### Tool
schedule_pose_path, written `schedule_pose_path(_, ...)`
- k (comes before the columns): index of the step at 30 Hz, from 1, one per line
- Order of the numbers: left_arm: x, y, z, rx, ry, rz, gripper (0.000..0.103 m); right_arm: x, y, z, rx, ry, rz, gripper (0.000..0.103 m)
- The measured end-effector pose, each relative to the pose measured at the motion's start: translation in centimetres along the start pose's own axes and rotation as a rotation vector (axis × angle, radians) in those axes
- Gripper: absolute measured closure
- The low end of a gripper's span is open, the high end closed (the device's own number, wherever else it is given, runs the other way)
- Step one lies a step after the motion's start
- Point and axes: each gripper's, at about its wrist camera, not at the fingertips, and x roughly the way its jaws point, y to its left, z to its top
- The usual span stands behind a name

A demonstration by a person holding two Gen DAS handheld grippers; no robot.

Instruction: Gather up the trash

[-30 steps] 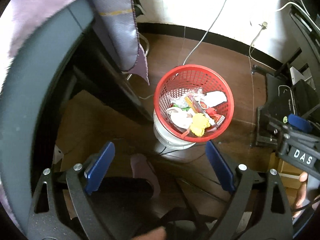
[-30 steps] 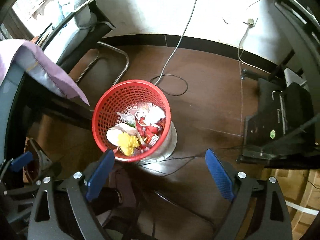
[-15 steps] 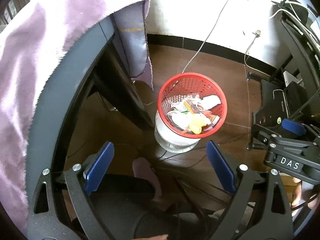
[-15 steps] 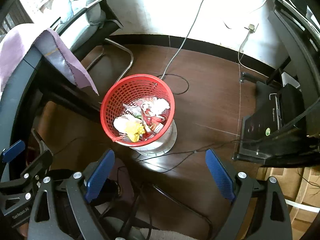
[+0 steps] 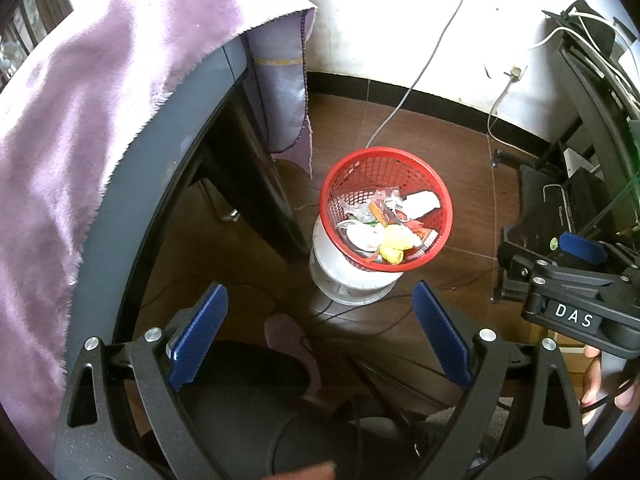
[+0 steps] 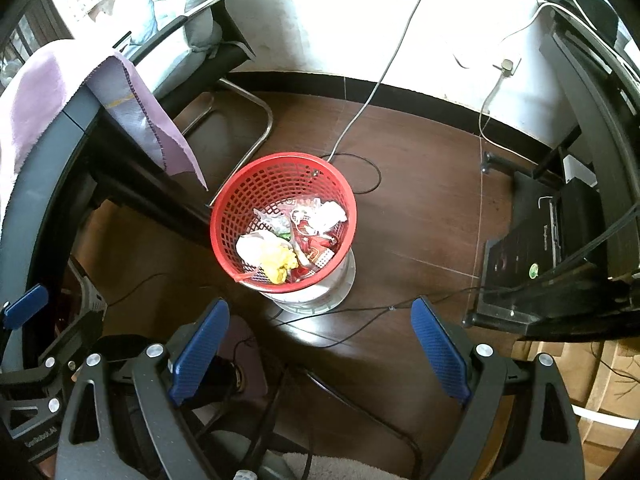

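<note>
While both jaws gape, red basket (image 6: 240, 216) holds crumpled trash (image 6: 280, 265).

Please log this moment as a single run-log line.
left tool: open, empty | right tool: open, empty | red basket: on floor, holds trash | yellow wad: inside basket

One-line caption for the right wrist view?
Open right claw above a red basket of trash on a dark wood floor.

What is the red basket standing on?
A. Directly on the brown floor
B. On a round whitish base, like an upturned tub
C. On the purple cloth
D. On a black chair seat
B: in both wrist views the red basket of trash sits on top of a round whitish base that rests on the brown floor.
</note>
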Motion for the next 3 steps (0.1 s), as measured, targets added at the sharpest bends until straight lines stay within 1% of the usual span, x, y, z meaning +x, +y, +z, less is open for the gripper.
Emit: schedule_pose_path(3,-0.12,-0.05,-0.06,0.009,0.003,0.004,0.012,-0.11,0.15,0.03,-0.004,-0.003,-0.001,0.012)
